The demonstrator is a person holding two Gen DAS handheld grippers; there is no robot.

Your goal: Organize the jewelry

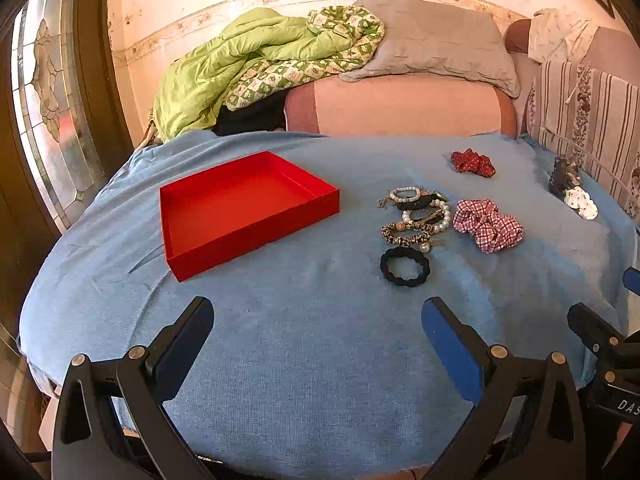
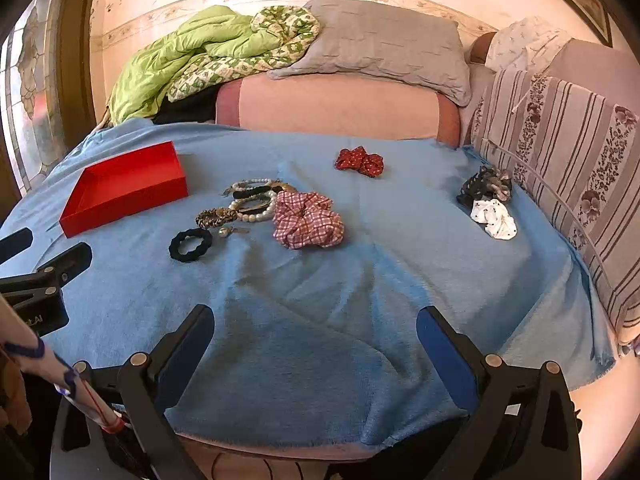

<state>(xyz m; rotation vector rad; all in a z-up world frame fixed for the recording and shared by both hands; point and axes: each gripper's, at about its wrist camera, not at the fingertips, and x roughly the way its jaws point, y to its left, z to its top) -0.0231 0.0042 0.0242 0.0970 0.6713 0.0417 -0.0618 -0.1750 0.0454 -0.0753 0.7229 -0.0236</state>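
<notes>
A blue blanket (image 1: pixel 320 360) covers the surface in front of me, with a pink sofa back, a crumpled green quilt (image 1: pixel 224 64) and a grey pillow (image 1: pixel 432 40) behind it and a striped cushion along the right edge. I hold both tools low at the near edge, angled down toward the cloth. The left tool (image 1: pixel 318 322) is released, its blue-padded jaws spread wide with nothing between them; the right tool (image 2: pixel 316 330) is the same, wide apart and empty. The open red box (image 1: pixel 240 208) sits ahead and to the left of my left tool, one corner turned toward me, and it looks empty. The jewelry pile (image 1: pixel 416 216), a tangle of pearl bracelets, a leopard-print band and small charms, lies ahead and slightly right of the left tool, with the black hair tie (image 1: pixel 405 267) as its nearest piece, lying flat as an open ring. Just right of the pile sits a pink checked scrunchie (image 2: pixel 308 220); a red dotted scrunchie (image 2: pixel 359 162) lies farther back, and a dark one and a white one (image 2: pixel 494 218) sit well apart at the far right. In my judgement the left tool is nearer to both the black tie and the box, so it suits the first pick.
</notes>
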